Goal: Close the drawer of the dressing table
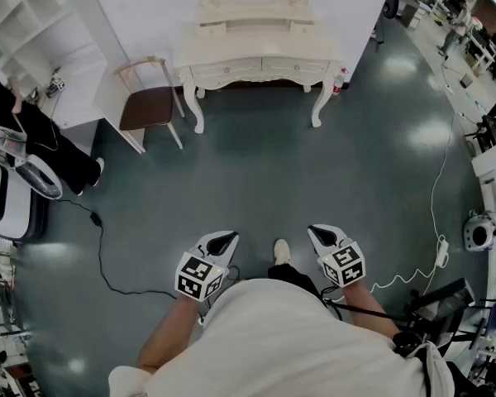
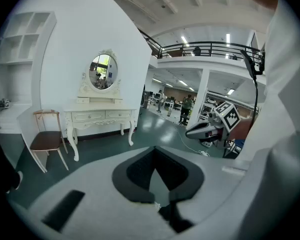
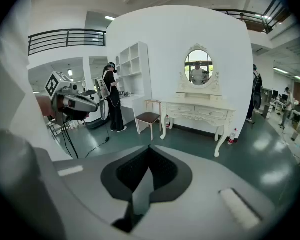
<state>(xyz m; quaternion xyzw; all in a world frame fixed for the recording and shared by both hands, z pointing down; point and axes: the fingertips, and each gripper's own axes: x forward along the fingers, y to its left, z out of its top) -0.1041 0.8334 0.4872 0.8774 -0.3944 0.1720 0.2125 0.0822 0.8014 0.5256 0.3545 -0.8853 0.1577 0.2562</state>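
Note:
The cream dressing table (image 1: pixel 256 56) stands against the white wall far ahead, with an oval mirror (image 3: pixel 198 67) on top. Its two drawer fronts (image 3: pixel 196 110) look level with the frame from here. The table also shows small in the left gripper view (image 2: pixel 97 116). My left gripper (image 1: pixel 226 240) and right gripper (image 1: pixel 321 234) hang close to my body, well short of the table, pointing toward it. In each gripper's own view, left (image 2: pixel 153 149) and right (image 3: pixel 150 147), the jaws meet at the tip with nothing between them.
A brown-seated chair (image 1: pixel 149 106) stands left of the table, a bottle (image 1: pixel 339 81) by its right leg. White shelves (image 1: pixel 33 23) and a person in black (image 3: pixel 111 96) are at the left. A black cable (image 1: pixel 99 255) and white cable (image 1: pixel 436 205) cross the floor.

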